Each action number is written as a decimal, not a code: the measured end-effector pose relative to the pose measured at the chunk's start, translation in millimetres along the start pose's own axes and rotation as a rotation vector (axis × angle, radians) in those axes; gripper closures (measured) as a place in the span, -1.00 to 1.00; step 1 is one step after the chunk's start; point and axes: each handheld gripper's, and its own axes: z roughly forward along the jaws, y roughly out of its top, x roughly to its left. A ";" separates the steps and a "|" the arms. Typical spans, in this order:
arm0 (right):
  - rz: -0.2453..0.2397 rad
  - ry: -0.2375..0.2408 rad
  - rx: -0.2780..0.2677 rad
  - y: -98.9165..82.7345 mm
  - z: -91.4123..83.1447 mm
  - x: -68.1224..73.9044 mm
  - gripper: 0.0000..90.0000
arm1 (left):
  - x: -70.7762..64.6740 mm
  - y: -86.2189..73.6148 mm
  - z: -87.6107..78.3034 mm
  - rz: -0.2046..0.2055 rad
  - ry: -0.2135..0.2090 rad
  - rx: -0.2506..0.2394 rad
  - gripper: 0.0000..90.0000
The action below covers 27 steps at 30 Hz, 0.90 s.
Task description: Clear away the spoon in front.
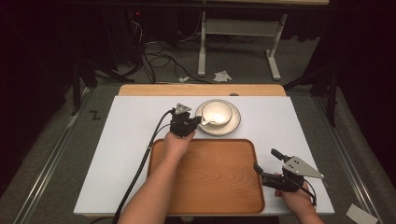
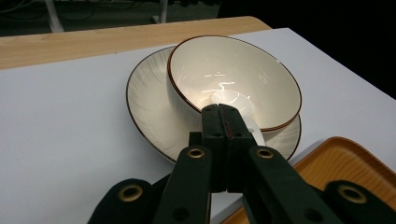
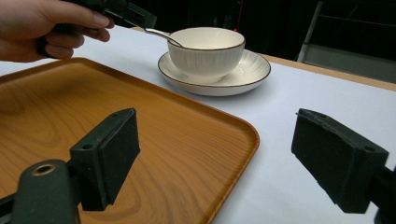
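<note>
We clamp the left hand-held gripper (image 1: 192, 122) on the spoon (image 3: 161, 35) resting in the bowl (image 1: 216, 112) (on its saucer (image 1: 233, 125)), likely to lift it, while the right hand-held gripper (image 1: 267, 164) waits open beside the tray (image 1: 210, 186).

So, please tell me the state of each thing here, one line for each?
Left claw: shut on the spoon handle.
Right claw: open, holding nothing, over the tray edge.
Spoon: resting in the bowl, handle over the rim.
Bowl: upright on the plate.
Plate: flat on the table, beyond the tray.
Tray: empty.
</note>
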 end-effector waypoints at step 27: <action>-0.022 0.010 0.005 1.4 2.5 3.8 -0.63 | -17.5 -24.8 -40.7 -0.023 -0.122 -0.057 0.10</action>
